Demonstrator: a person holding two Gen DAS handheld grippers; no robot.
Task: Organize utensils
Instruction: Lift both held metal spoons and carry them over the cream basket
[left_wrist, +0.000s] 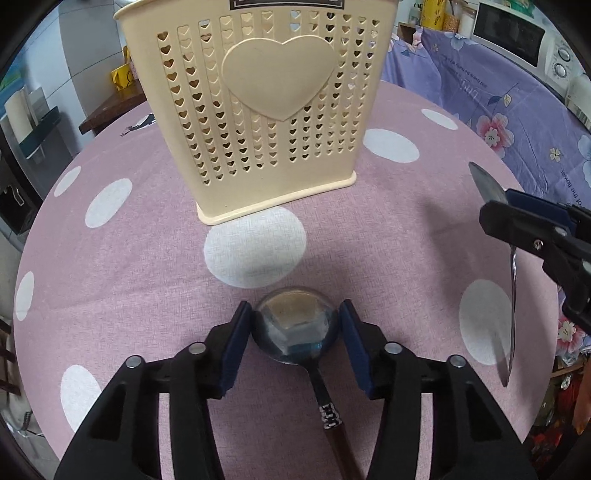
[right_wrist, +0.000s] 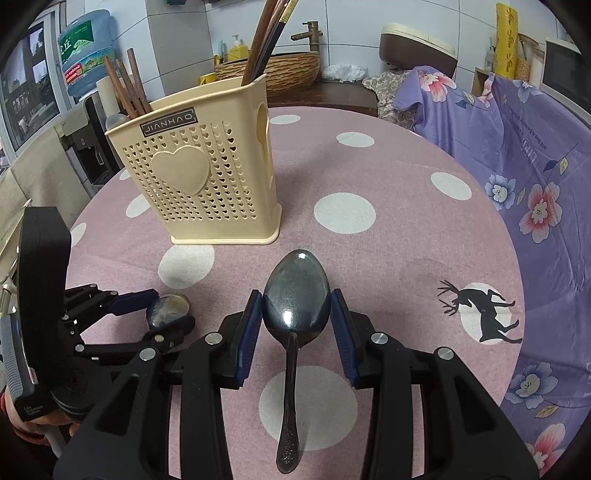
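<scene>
A cream utensil holder (left_wrist: 280, 122) with heart-shaped holes stands at the middle of the pink dotted table (left_wrist: 147, 258). In the right wrist view the holder (right_wrist: 199, 184) carries brown chopsticks (right_wrist: 129, 85) in its compartments. My left gripper (left_wrist: 295, 306) is shut on the round bowl of a wooden-handled spoon (left_wrist: 295, 328), low over the cloth in front of the holder; its handle runs back under the gripper. My right gripper (right_wrist: 295, 295) is shut on the bowl of a metal spoon (right_wrist: 291, 369), whose handle points back toward the camera. The left gripper (right_wrist: 170, 308) shows at the left.
A purple floral cloth (right_wrist: 535, 166) drapes over furniture along the table's right side. A microwave (left_wrist: 517, 40) sits beyond it. Behind the table are a woven basket (right_wrist: 280, 70), a rice cooker (right_wrist: 417, 44) and a water bottle (right_wrist: 86, 48). The right gripper (left_wrist: 508, 201) hangs at the right edge.
</scene>
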